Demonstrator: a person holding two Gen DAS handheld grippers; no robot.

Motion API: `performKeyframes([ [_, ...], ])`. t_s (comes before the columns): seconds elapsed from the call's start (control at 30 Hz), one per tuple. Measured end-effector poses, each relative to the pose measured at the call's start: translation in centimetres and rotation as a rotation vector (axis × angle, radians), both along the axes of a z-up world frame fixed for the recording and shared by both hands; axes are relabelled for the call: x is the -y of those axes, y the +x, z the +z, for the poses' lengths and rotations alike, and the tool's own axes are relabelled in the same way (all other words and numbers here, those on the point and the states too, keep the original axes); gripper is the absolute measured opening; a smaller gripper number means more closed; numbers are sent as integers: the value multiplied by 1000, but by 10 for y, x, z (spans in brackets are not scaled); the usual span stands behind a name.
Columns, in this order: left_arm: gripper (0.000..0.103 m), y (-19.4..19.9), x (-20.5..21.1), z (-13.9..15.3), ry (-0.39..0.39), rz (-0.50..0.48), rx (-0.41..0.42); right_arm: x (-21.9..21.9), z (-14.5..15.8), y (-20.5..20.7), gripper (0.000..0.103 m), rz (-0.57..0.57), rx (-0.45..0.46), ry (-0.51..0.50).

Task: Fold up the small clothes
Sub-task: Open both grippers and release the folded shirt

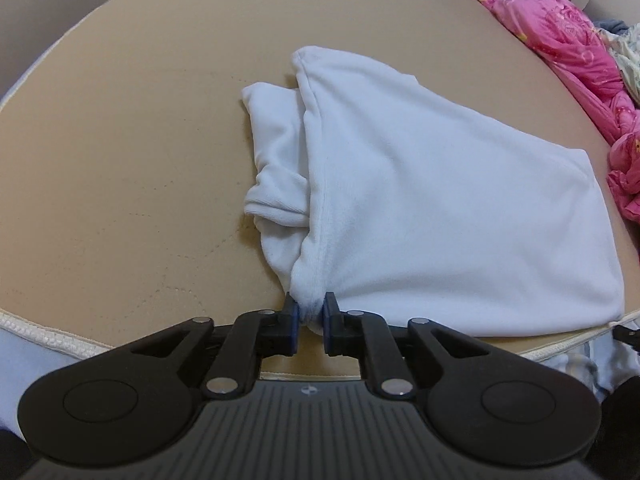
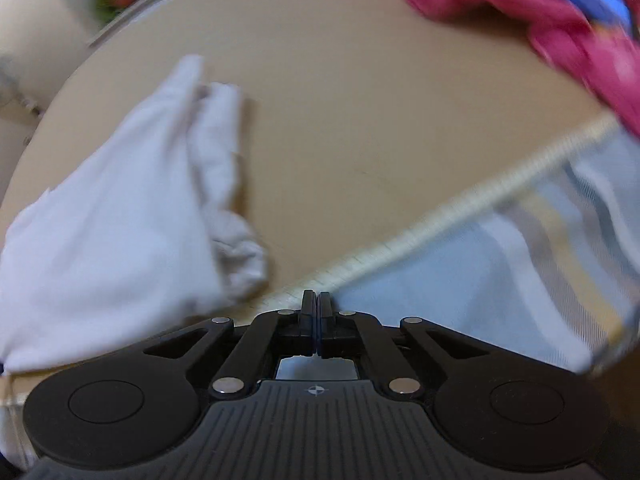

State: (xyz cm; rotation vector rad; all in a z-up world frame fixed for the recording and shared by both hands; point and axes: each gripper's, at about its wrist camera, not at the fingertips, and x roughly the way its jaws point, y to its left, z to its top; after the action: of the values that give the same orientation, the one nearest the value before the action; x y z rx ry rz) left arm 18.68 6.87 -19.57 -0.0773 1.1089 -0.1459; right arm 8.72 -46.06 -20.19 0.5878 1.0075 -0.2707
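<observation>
One soft, light white garment (image 1: 440, 200) lies near the mattress (image 1: 120, 160) front edge; our left tongs (image 1: 310, 320) pinch its bunched corner, right tongs (image 2: 317, 320) clenched empty.

The tan bed surface (image 1: 120, 160) was left bare across the left and upper part of the left wrist view. The middle was taken up by white cloth (image 1: 440, 200), and the right edge was blocked by pink bedding (image 1: 560, 40).

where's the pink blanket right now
In the left wrist view the pink blanket is bunched at the far right edge of the tan mattress, beyond the white garment.
</observation>
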Motion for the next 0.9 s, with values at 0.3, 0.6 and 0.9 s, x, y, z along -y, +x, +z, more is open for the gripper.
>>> performKeyframes([
  [0.3, 56, -12, -8, 30, -24, 56, 104, -20, 51, 42, 38, 122, 208, -45],
  [0.6, 46, -2, -23, 7, 56, 115, 7, -23, 27, 74, 0, 94, 99, -88],
  [0.9, 99, -32, -4, 48, 174, 77, 101, -20, 56, 17, 25, -42, 150, -66],
])
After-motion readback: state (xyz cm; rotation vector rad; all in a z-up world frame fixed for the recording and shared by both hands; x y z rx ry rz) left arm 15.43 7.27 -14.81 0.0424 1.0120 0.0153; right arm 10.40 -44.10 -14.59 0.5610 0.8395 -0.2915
